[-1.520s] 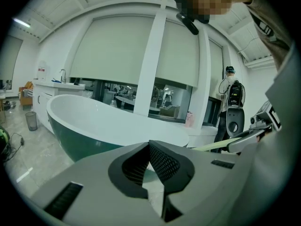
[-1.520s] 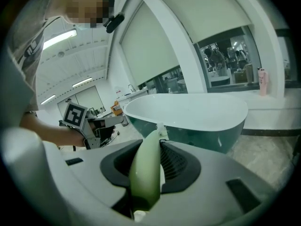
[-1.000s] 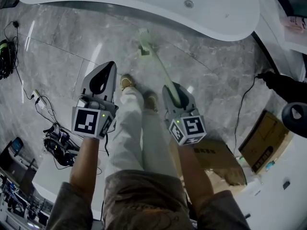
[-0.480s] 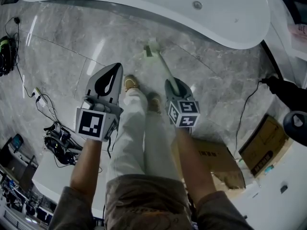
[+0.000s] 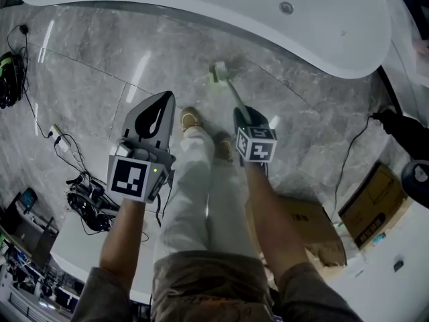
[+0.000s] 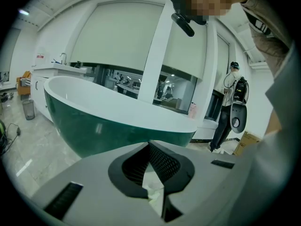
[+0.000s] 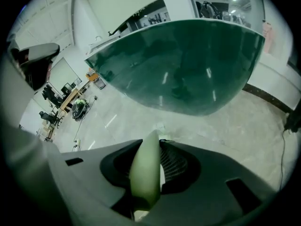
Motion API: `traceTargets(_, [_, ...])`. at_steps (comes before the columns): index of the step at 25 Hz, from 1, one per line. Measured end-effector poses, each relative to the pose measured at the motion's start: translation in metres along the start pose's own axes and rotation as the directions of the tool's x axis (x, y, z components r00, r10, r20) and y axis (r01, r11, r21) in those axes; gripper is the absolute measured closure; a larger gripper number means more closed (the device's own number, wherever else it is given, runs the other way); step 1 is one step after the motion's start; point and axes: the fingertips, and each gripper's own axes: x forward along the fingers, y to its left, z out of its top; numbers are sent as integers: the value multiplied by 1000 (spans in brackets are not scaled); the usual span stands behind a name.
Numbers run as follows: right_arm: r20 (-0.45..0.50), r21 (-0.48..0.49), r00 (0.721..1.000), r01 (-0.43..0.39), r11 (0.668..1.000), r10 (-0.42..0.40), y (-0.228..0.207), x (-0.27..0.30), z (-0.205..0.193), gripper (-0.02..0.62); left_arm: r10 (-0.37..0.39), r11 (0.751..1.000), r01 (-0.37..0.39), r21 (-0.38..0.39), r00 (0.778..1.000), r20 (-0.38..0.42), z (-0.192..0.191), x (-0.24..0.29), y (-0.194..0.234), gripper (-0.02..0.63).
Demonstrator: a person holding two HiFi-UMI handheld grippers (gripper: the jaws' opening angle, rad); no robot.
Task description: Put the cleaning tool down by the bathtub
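Observation:
The cleaning tool [image 5: 230, 88] is pale green, with a long handle and a small head [image 5: 219, 71] down on the marble floor just short of the bathtub [image 5: 201, 9]. My right gripper [image 5: 245, 111] is shut on the handle's upper end; in the right gripper view the handle [image 7: 146, 168] runs up between the ribbed pads of the right gripper [image 7: 157, 138]. The tub's dark green side [image 7: 188, 65] rises right ahead. My left gripper [image 5: 165, 97] hangs to the left of my legs with its tips together. The left gripper [image 6: 149, 145] faces the bathtub [image 6: 94, 126].
My legs and shoes [image 5: 191, 121] stand between the two grippers. Cardboard boxes [image 5: 305, 227] lie at the right, with a black cable [image 5: 348, 146] on the floor. Tangled cables [image 5: 84, 203] lie at the left. A person [image 6: 230, 107] stands far off beyond the tub.
My right gripper has moved forward toward the tub with the tool, and the handle stands steeper. The left gripper has kept its place beside my legs.

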Motion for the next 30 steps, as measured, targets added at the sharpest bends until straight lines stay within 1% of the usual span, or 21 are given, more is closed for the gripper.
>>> traceTargets(3, [-40, 18, 999, 16, 1000, -15, -4, 16, -4, 479, -10, 1000, 10, 0, 1000, -8, -1, 3, 5, 607])
traceTargets(8, [-98, 7, 995, 26, 1000, -25, 0, 38, 2, 479, -18, 1000, 18, -4, 999, -26, -8, 5, 12, 607])
traceTargets(13, [-194, 0, 980, 40, 999, -39, 2, 56, 5, 479, -18, 1000, 17, -17, 999, -42, -14, 7, 17, 607])
traceTargets(19, [-255, 34, 966, 61, 998, -50, -2, 73, 3, 479, -14, 999, 12, -34, 998, -58, -21, 6, 25, 607])
traceTargets(24, [-281, 48, 958, 73, 996, -57, -3, 82, 0, 479, 7, 999, -9, -41, 998, -60, -19, 4, 36, 607])
traceTargets(30, [-290, 58, 955, 88, 994, -68, -6, 86, -1, 474, 0, 999, -3, -42, 998, -55, -18, 10, 37, 607])
